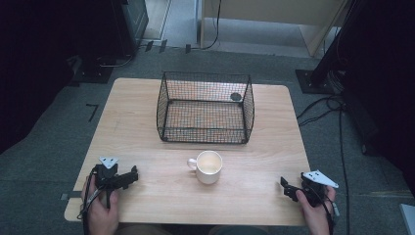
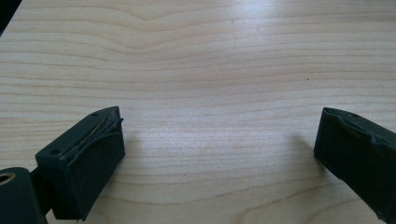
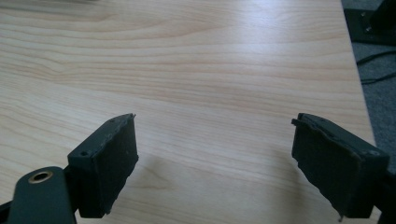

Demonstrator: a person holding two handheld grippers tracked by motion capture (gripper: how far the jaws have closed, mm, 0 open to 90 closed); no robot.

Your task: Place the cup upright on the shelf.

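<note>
You held the left gripper (image 1: 131,175) low over the pale wooden table (image 1: 147,196) with its jaws wide apart and nothing between them; the left gripper view showed bare wood grain ahead of its pads (image 2: 93,158). Your right gripper (image 1: 286,187) sat near the table's front edge, its jaws likewise spread and empty.

The cream ceramic mug (image 1: 207,167) stood upright between the two grippers, a little ahead of both and well apart from each, its handle turned toward your left gripper. The black wire-mesh basket (image 1: 205,134) stood just beyond the mug, farther from you.

I judged this the opening step, with nothing grasped yet. The next move likely called for bringing one gripper in level with the mug, closing on its wall or handle, then lifting it over the basket's rim.
</note>
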